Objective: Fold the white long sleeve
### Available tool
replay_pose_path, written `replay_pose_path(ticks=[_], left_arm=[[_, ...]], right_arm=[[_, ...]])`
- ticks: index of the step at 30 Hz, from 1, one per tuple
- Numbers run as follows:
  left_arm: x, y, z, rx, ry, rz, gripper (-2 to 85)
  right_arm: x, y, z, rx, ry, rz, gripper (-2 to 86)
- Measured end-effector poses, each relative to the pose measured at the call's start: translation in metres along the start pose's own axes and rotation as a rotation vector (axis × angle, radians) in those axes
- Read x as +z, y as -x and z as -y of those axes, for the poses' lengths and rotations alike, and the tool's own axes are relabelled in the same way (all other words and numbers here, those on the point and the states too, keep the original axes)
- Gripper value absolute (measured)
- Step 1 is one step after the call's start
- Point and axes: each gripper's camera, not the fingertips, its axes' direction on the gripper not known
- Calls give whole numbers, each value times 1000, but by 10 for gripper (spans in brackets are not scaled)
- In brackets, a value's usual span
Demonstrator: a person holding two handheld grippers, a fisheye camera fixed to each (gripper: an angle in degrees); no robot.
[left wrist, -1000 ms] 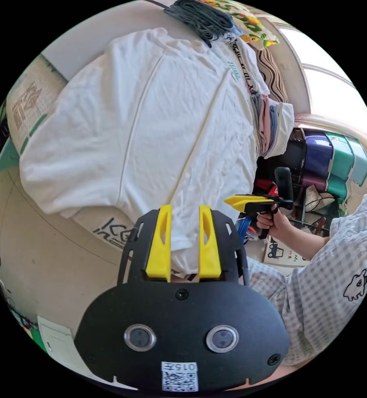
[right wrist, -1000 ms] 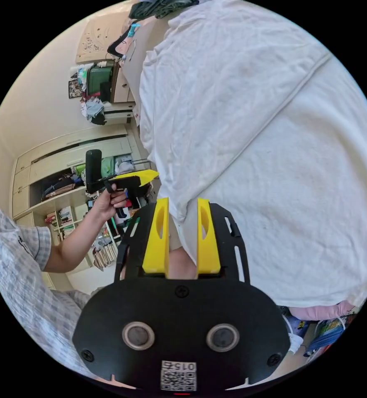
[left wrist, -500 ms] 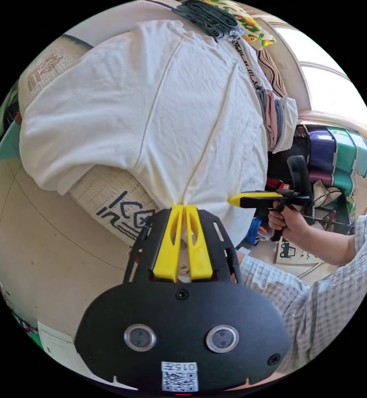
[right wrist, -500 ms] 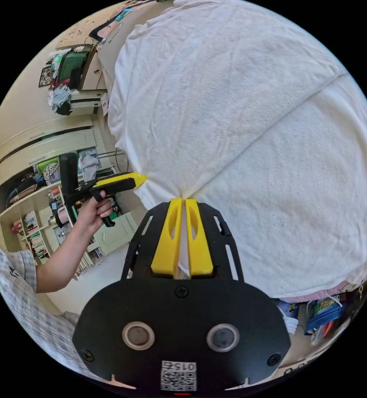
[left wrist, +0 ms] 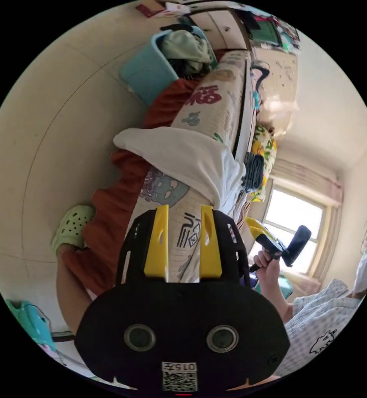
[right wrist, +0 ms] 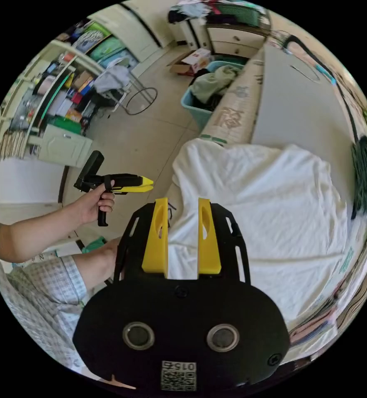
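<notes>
One white long sleeve (right wrist: 270, 215): spread over the bed (right wrist: 299, 107), one edge hanging over the bed's side; in the left gripper view a white fold (left wrist: 183, 161) drapes down the patterned bed side.

Two grippers. Right gripper (right wrist: 182, 215): yellow jaws parallel and apart, poised above the garment's near edge, nothing between them. Left gripper (left wrist: 184, 215): jaws likewise apart, gripping nothing, facing the bed side; also seen hand-held (right wrist: 144, 182) beside the bed.

One blue basket (right wrist: 200, 108) of clothes on the floor by the bed. One dark green cloth (right wrist: 365, 176) on the bed. One green clog (left wrist: 71, 226).
</notes>
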Motion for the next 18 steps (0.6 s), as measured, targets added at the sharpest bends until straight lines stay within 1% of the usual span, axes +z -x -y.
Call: replay_pose_path(ticks=[1,2,3,4,5,7,9,12,16,18], left_arm=[[-6,8,3,-43,-24,-37,117],[-17,25,7,-130,-75,-117,122],[-25,40,11,-220,-125,-194,132],[-28,48,12,-265,-147,-230,138],[-31,60,17,-339,-178,-292,152],[-32,70,26,-405,-196,-351,164],[-32,76,41,-469,-192,-394,178],[-36,73,63,-513,-209,-483,192],[-47,53,94,-493,-189,-520,197],[-59,35,110,-465,-172,-535,195]], right_arm=[[27,19,30,-103,74,-58,112],[55,34,51,-187,148,-105,112],[69,40,59,-217,188,-113,109],[96,47,70,-250,273,-114,102],[117,48,77,-250,340,-154,77],[125,49,80,-252,321,-211,41],[127,46,81,-208,313,-162,21],[114,42,75,-158,246,-45,8],[91,40,55,-159,205,41,4],[86,32,48,-125,197,76,2]])
